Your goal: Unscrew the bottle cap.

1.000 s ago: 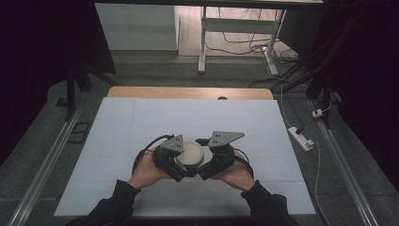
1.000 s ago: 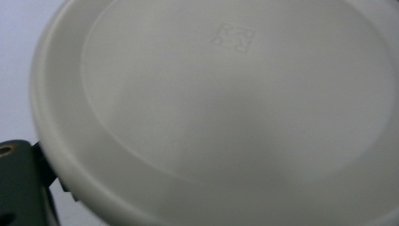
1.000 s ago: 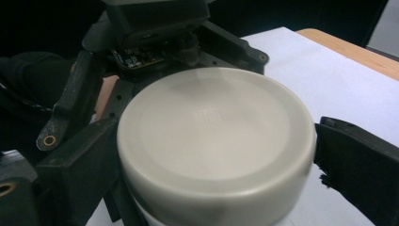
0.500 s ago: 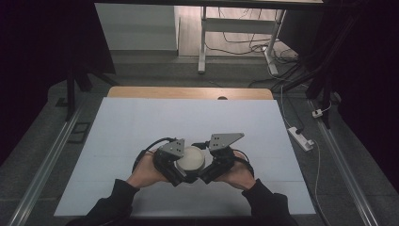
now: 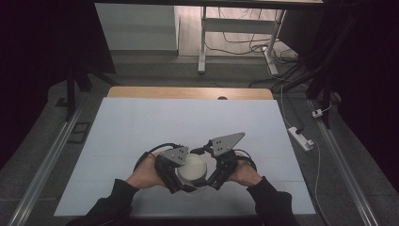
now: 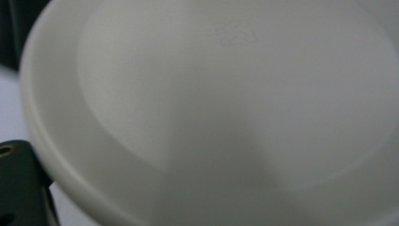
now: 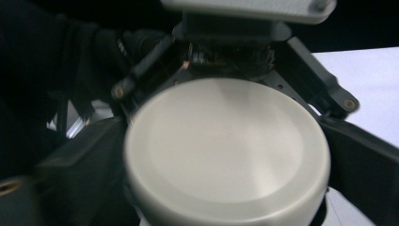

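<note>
Grippers, left (image 5: pixel 181 181) and right (image 5: pixel 212 178), flank one white container (image 5: pixel 193 168).

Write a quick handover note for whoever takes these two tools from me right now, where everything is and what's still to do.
Left tool: against the left side of the round white container, jaws around it as far as the high view shows; whether they clamp cannot be told.
Right tool: against the container's right side; in the right gripper view its jaws flank the container.
Container: near the front edge of the white table, between both tools, flat lid on top.
Done: both tools brought to the container.
Left: probably opening or moving it; confirm each grip first, since a loose hold could let it slip.
</note>
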